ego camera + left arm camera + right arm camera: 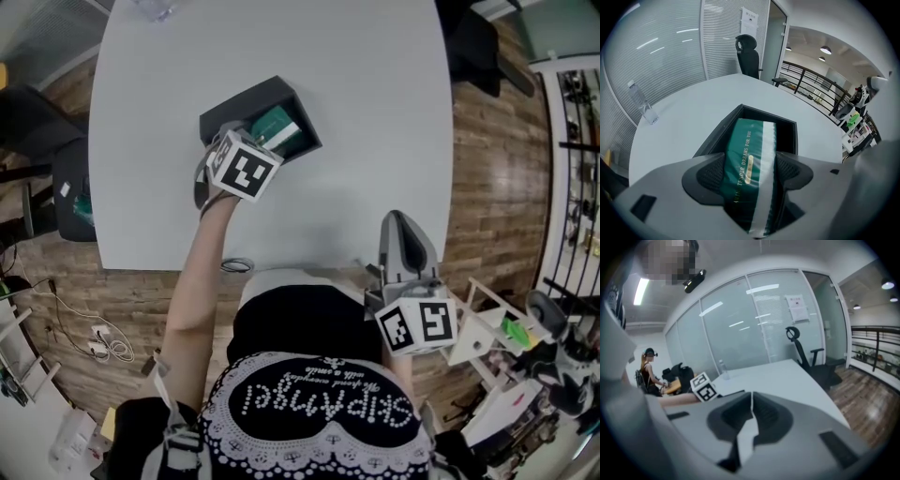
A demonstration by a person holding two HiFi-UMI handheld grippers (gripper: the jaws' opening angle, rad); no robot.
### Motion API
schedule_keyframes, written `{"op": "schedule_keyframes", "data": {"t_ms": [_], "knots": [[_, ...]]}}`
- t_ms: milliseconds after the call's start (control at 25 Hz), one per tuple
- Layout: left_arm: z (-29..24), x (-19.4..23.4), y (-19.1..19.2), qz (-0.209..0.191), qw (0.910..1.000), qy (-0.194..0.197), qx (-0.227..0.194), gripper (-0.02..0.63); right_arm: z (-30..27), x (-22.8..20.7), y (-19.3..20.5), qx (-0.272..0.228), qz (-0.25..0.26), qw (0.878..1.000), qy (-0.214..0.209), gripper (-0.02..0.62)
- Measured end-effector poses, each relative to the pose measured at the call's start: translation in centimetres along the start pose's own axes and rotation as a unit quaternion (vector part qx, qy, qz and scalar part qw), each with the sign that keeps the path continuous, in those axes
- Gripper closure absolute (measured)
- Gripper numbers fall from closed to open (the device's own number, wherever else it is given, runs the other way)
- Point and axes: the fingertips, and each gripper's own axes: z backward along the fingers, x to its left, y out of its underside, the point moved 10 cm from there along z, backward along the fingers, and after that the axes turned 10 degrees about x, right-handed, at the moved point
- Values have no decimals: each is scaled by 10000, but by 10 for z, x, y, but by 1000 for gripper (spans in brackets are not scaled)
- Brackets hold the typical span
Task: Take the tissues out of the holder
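A white table stands on a wood-plank floor, with glass walls and a black office chair beyond.

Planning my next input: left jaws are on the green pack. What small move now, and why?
Probably lift the left gripper straight up: its jaws grip both sides of the tissue pack, which sits in the black holder.

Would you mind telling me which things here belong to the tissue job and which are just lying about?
Job: tissue pack, gripped by the left gripper; black holder around it.
Lying about: water bottle on the table; office chair; right gripper, shut and empty.
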Motion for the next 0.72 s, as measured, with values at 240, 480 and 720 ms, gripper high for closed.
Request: {"op": "schedule_keyframes", "data": {"t_ms": [240,480,720], "knots": [[-1,-4,0,-51,9999,-89,-94,262,-1,0,0,16,26,10000,-31,561],[-1,-5,-2,-97,9999,-80,-50,265,2,-2,1,5,42,10000,-58,561],[9,-5,-5,-195,9998,-91,-19,267,3,-4,3,-9,42,10000,-35,561]]}}
